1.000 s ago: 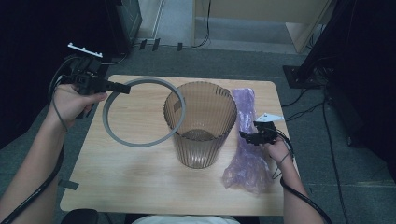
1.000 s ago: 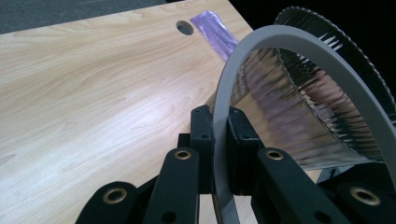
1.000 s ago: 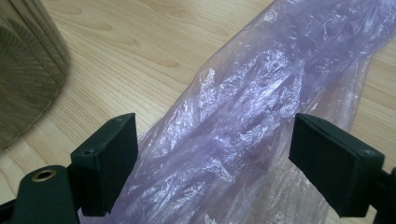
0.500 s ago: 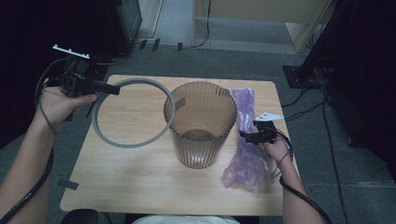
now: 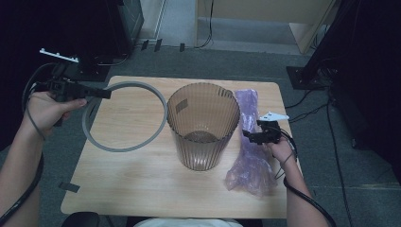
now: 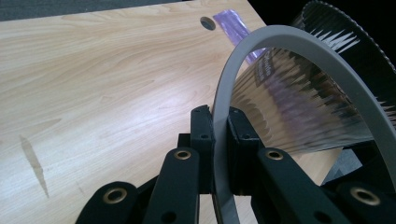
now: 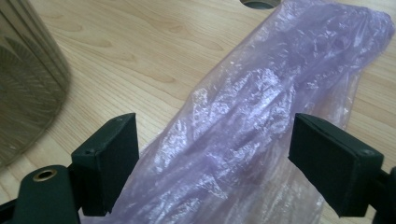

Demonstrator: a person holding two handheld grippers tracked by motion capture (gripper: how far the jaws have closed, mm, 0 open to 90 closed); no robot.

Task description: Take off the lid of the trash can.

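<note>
Left gripper view, nearest first: the left gripper has its jaws clamped on the thin wall of the grey ring, pads pressing both faces. Gripping at the edge leaves the rest of the hoop free to arc up and away, clear of the table. Behind the ring the ribbed bin shows through the hoop.

Right gripper view: the right gripper stands with jaws wide apart, one pad on either side of the purple plastic bag. Pads do not press the film; bag lies slack and crumpled on the wood between them. Judgement: this is a straddle ready for a pinch, not a grip yet.

High view, moving outward: the bag lies along the right edge of the table, just beside the bin, which stands upright and empty at centre. The right gripper hovers over the bag's middle. The left gripper holds the ring out over the table's left side, partly past the edge, well apart from the bin's mouth.

Judgement: the ring looks like the bin's retaining collar, held aside so the mouth stays open for the bag to go in as a liner. Risk: thin film may slip from a shallow pinch.
</note>
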